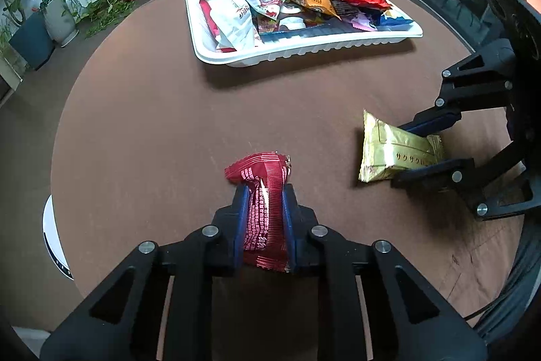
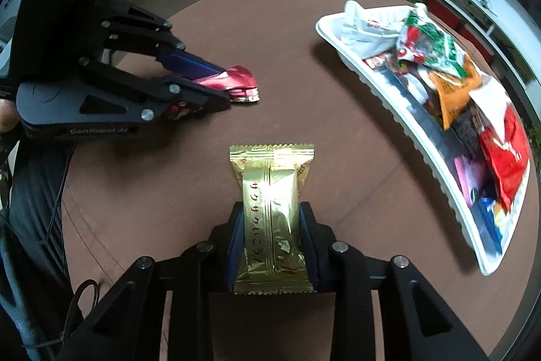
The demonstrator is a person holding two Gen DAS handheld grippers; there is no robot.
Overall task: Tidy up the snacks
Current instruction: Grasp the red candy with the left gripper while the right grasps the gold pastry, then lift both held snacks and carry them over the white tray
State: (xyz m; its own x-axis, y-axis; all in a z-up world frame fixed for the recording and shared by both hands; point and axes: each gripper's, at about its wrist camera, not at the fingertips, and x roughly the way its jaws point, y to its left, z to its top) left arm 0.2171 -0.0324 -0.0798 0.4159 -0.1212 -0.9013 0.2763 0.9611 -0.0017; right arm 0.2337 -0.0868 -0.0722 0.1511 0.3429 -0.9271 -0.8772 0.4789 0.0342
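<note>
Two loose packets: a dark red crinkled foil snack packet (image 1: 265,208) and a gold foil wafer packet with Japanese lettering (image 2: 272,219), both on the round brown table (image 1: 152,124), well apart from the tray.
Left gripper (image 1: 263,208): jaws narrow, pads pressed on the red packet's sides.
Right gripper (image 2: 272,225): jaws clamped across the gold packet's middle.
One tray: a white ribbed plastic tray (image 1: 304,51), already heaped with snacks.
Tray contents: at least six bags told apart (white, green, orange, red, pink, blue); the overlapping pile hides the exact count.
Done: most snacks gathered.
Left: by the look of it, carrying these last two packets over.
</note>
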